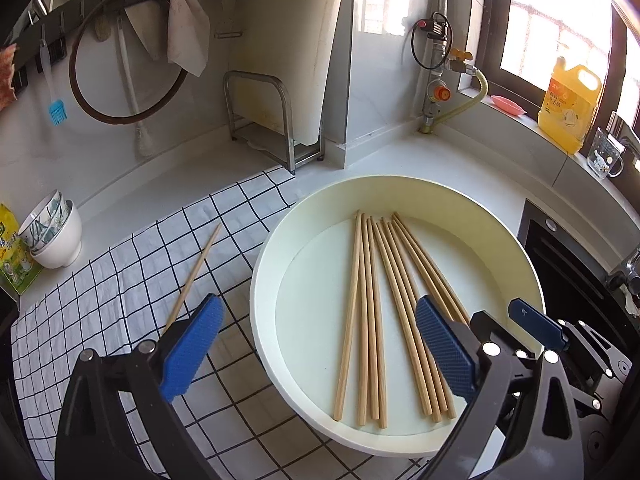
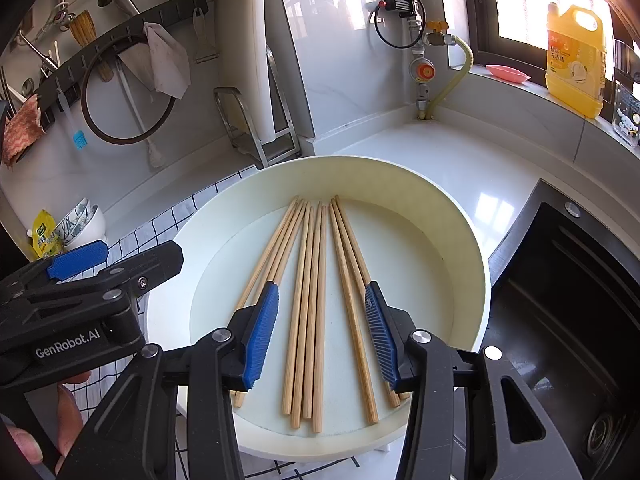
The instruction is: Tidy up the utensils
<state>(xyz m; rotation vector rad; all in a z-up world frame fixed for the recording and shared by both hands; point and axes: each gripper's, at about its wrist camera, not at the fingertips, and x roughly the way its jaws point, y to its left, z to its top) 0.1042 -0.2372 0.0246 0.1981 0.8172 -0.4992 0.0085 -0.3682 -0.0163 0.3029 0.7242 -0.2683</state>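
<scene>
1. Your left gripper (image 1: 320,344) stands wide, nothing pressed between its blue pads; one pad (image 1: 192,354) hangs over the checked cloth (image 1: 100,292), the other over the near rim of the round tray (image 1: 400,188).
2. The tray is pale cream with a raised wall and fills the middle of both views. It sits partly on the cloth and partly on the white counter (image 1: 460,160).
3. A bundle of wooden chopsticks (image 1: 372,320) lies loose on the tray floor, fanned out, tips pointing toward 12 o'clock and butts toward 6.
4. One single chopstick (image 1: 192,276) lies outside the tray on the cloth, at about 9 o'clock from it, just beside the left pad; I cannot tell whether it touches that pad.
5. Your right gripper (image 2: 320,334) is about half spread over the near part of the tray. Several chopsticks (image 2: 312,320) run through the gap below it, and the pads do not press on any of them.
6. In the right wrist view, your left gripper (image 2: 80,276) shows at 9 o'clock, with part of your hand (image 2: 60,412) beneath it.
7. Stacked bowls (image 1: 52,236) stand on the counter at 9 o'clock, well apart from the tray.
8. A yellow jug (image 1: 568,108) stands on the windowsill at 2 o'clock, and the dark sink (image 2: 568,320) lies at 3 o'clock.
</scene>
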